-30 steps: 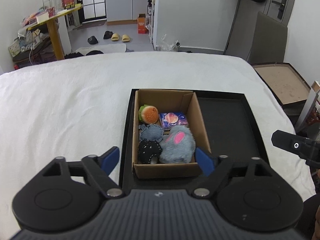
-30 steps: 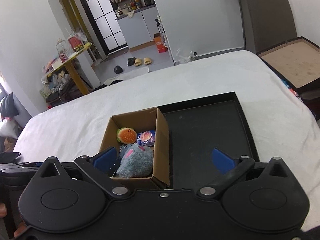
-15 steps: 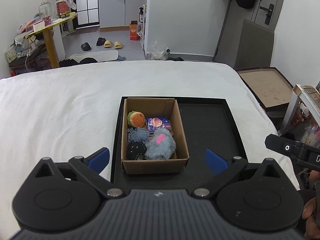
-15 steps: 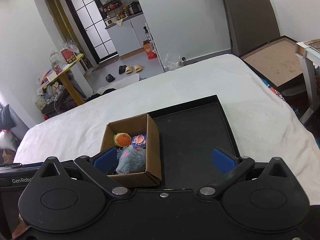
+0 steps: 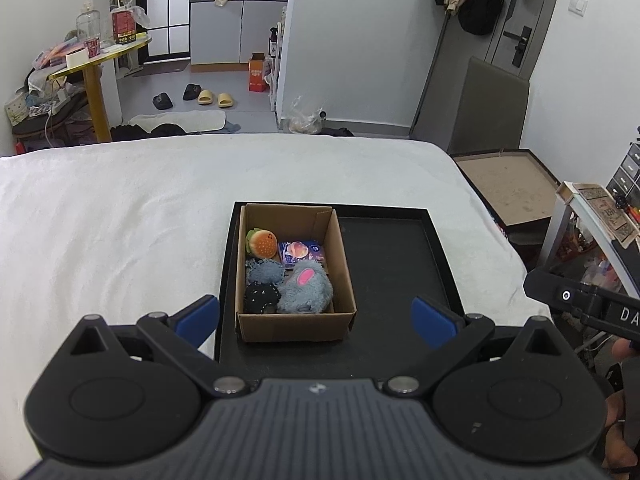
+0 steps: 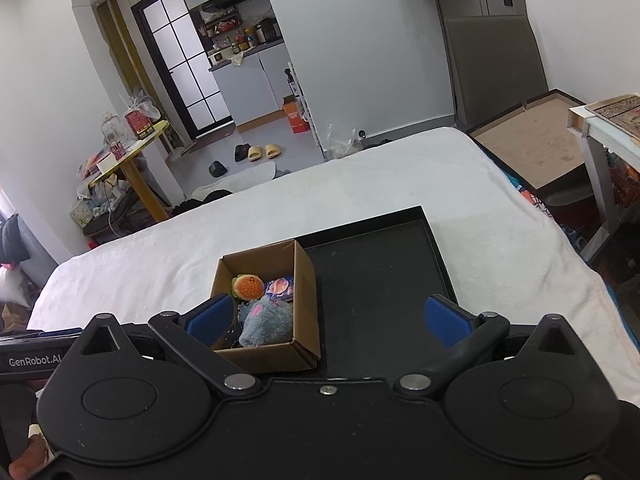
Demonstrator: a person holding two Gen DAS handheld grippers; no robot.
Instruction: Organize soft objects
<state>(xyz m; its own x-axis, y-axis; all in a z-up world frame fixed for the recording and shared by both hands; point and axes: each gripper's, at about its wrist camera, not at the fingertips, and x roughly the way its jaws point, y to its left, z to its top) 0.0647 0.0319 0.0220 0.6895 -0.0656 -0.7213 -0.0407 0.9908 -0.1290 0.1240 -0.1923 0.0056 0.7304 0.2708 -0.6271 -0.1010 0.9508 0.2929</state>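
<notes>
Both tongs, left (image 5: 316, 320) and right (image 6: 326, 320), are held wide apart, empty. Soft toys (image 5: 305, 287) are packed in cardboard box (image 5: 296, 326) just ahead, on black tray (image 5: 390, 264). Risk judged: box could be nudged or tipped if entered carelessly.

brown box (image 5: 342, 272), black tray (image 5: 392, 256), white bed (image 5: 120, 208)
orange burger plush (image 5: 262, 243), grey-blue plush (image 5: 306, 290) with pink patch, black speckled plush (image 5: 261, 297), blue fingers (image 5: 434, 320).

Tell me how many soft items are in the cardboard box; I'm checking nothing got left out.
5: burger plush back left, purple packet back right, grey puff centre left, black plush front left, grey-pink plush front right. More may lie underneath.
</notes>
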